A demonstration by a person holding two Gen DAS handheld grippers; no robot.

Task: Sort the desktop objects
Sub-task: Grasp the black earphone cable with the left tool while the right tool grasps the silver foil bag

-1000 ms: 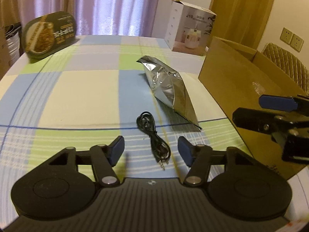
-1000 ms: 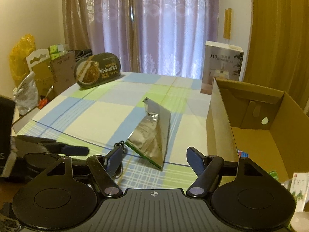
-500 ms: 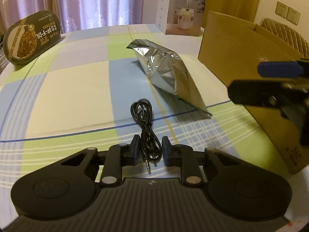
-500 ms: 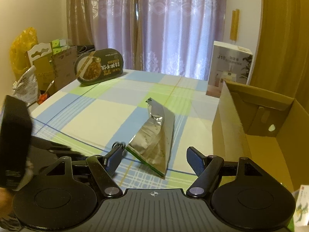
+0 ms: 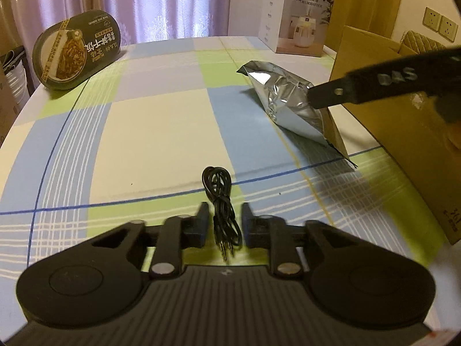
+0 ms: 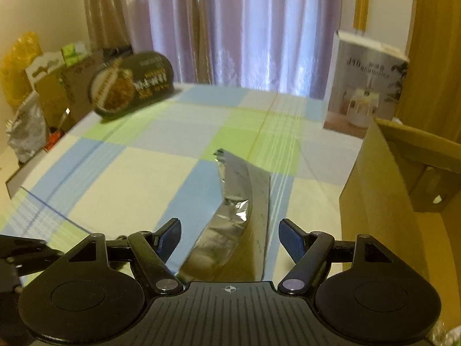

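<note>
A coiled black cable (image 5: 222, 210) lies on the checked tablecloth (image 5: 158, 132), and my left gripper (image 5: 225, 223) has closed in on it from both sides. A crumpled silver foil bag (image 5: 288, 106) rests further right, beside the open cardboard box (image 5: 403, 150). In the right wrist view the foil bag (image 6: 230, 210) stands between the spread fingers of my right gripper (image 6: 230, 238), which is open and not touching it. One black finger of the right gripper (image 5: 345, 89) reaches over the bag in the left wrist view.
A dark oval food container (image 5: 77, 49) leans at the far left table edge. A white humidifier box (image 5: 296, 20) stands at the back right, behind the cardboard box (image 6: 374, 201). Bags and cartons (image 6: 31, 101) are piled beyond the table's left side. Curtains hang behind.
My left gripper went from wide open to closed around the cable and has held that width since. My right gripper moved forward, so the foil bag now sits between its open fingers.
</note>
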